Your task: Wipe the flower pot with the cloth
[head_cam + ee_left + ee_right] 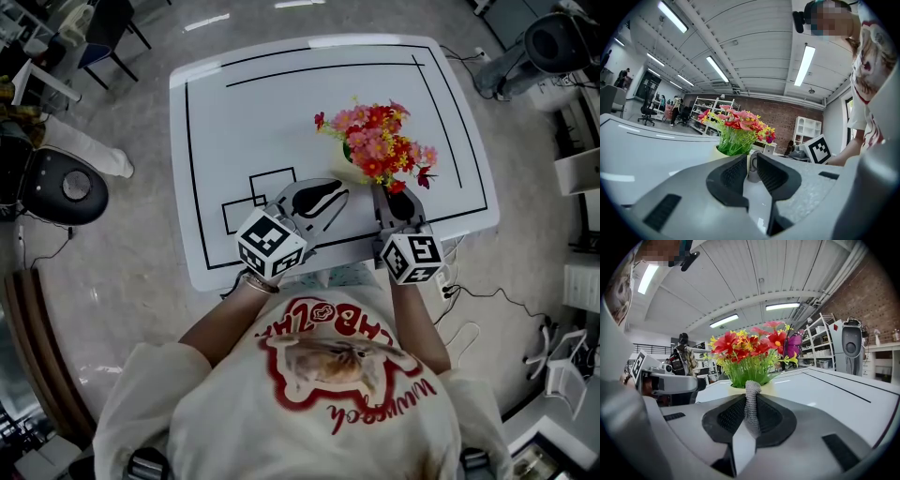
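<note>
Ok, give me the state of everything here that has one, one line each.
flower pot, upright on the table, full of flowers.
right claw, shut on the cloth, pointing at the pot.
cloth, bunched and pinched between the jaws, its end poking out past the tips.
left claw, jaws a narrow gap apart, tips at the pot; grip unclear.

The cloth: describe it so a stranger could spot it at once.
Start at the white table, then the pot of red and pink flowers. Just before it, the right gripper pinches the cloth: a narrow knitted strip, grey against the bright flowers.
</note>
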A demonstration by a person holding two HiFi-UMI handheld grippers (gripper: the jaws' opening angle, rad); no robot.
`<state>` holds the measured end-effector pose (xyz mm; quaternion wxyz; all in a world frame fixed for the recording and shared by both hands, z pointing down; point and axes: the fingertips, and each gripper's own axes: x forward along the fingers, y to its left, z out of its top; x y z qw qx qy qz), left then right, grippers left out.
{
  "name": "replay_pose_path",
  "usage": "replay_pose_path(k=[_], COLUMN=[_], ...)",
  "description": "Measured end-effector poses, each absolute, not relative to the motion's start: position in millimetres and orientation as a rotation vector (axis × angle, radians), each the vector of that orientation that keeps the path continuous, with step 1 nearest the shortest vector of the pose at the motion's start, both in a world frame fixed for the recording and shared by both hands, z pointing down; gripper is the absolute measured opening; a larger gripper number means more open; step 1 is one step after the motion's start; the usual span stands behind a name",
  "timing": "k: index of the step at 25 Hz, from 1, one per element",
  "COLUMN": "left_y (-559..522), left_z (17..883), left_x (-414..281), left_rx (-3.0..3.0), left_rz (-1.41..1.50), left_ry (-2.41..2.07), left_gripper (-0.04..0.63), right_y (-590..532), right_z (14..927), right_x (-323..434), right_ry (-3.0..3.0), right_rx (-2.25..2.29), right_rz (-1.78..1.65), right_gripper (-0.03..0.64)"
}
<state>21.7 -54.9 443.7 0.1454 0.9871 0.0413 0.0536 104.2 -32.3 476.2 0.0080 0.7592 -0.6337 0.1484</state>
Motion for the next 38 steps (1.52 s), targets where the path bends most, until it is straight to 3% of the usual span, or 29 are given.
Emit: replay_pose_path(k=[38], left_y=[-57.3], left_z=[451.5], left_x=[3.9], left_rx=[2.828], left_rz=[0.156], left_ry=[0.038], left_gripper=[0.072], right_y=[-67.0], right_z=[471.0], right_x=[64.3], right_ry=[-2.130], right_rx=[2.254], right_rz=[0.450], right_gripper=[0.052])
